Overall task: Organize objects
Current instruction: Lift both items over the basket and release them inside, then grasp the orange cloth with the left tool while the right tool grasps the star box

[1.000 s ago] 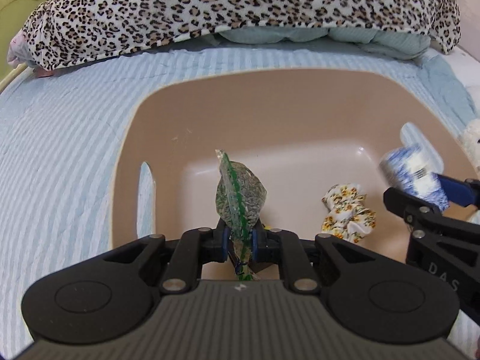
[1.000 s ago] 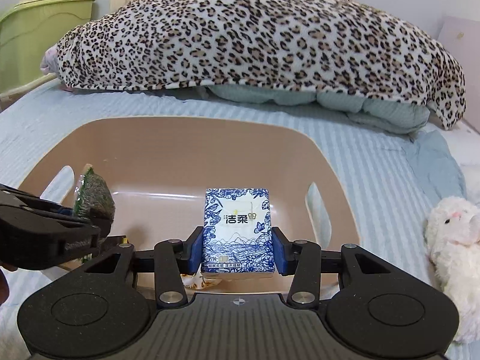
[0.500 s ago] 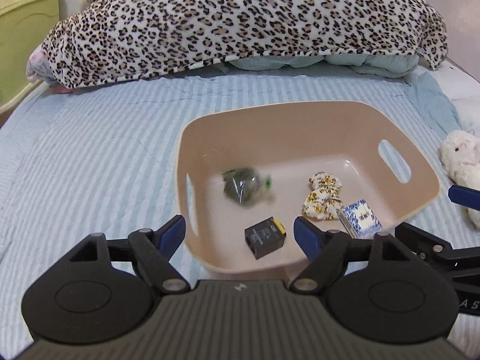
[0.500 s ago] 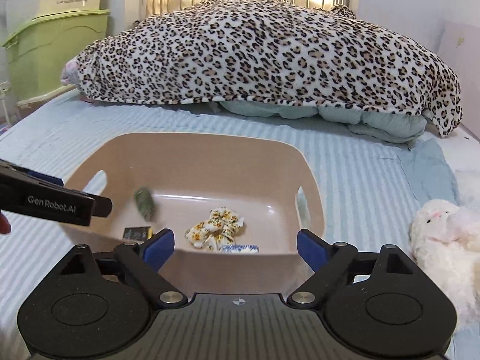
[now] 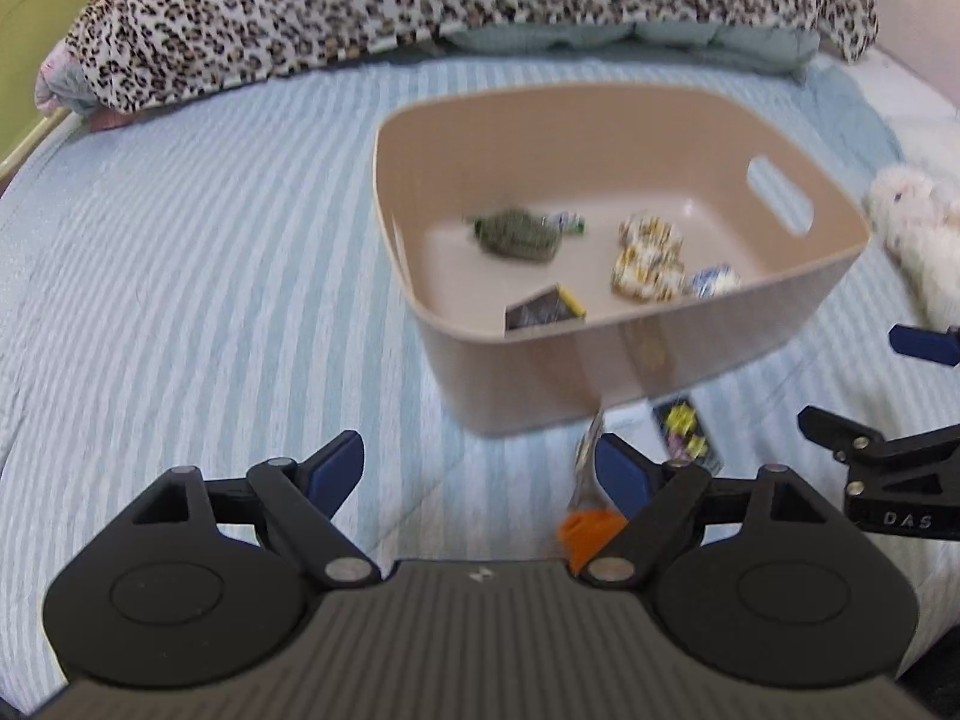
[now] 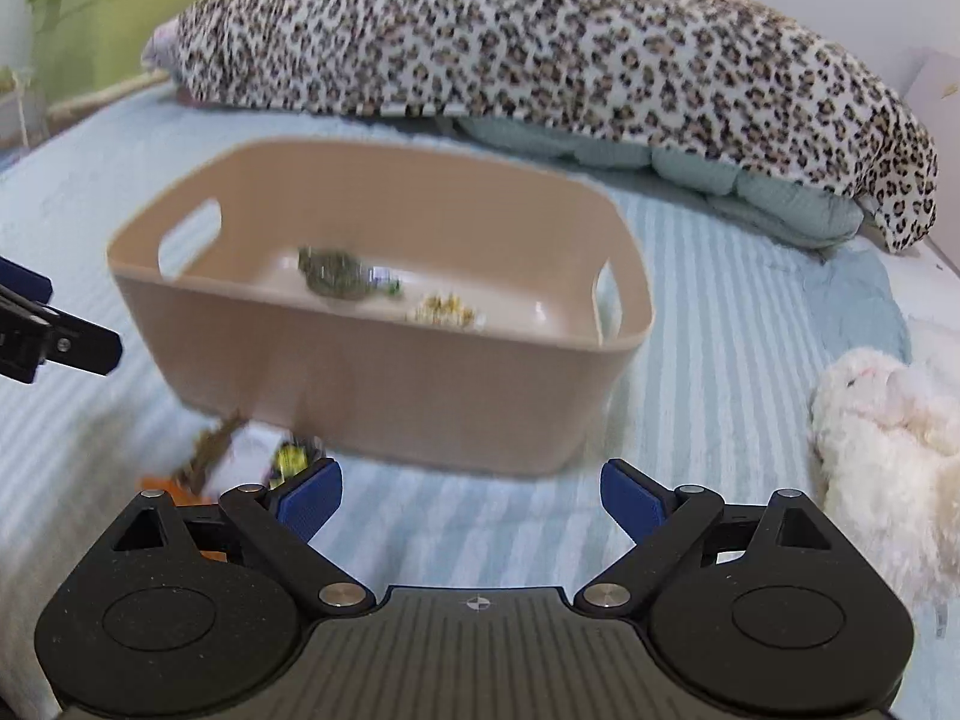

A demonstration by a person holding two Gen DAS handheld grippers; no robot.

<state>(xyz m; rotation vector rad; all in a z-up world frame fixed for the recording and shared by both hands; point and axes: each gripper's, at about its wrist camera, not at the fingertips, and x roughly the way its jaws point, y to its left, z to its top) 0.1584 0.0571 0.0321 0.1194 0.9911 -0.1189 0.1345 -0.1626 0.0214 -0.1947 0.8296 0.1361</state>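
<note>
I've got the striped blue bedspread [image 5: 180,276] spread out under both tools, and far ahead of them the leopard-print blanket [image 6: 540,42] lies heaped across the bed. Off to the right of my right gripper [image 6: 471,495] sits a white plush toy [image 6: 888,420], near but apart from it.

Straight ahead of both tools is the beige bin [image 5: 630,360], resting on the bedspread, a handle slot in each end wall. In the left wrist view it lies ahead and slightly right of my left gripper [image 5: 480,468]; from the right wrist it sits ahead and a little left.

Inside the bin, going down in size: a green packet [image 5: 516,234] toward the far left, a yellow floral scrunchie [image 5: 648,252] right of it, a dark box with a yellow edge [image 5: 543,309] against the near wall, and a blue-and-white tissue pack [image 5: 714,279], half hidden by the near rim.

On the bedspread between the bin and my tools, blurred, lie a dark packet with yellow print [image 5: 684,429] and something orange [image 5: 585,531] just by my left gripper's right finger; I can't tell what either is.

Left gripper: jaws spread wide and opening, nothing between them. Right gripper: the same, wide and opening, with only bare bedspread in the gap.
</note>
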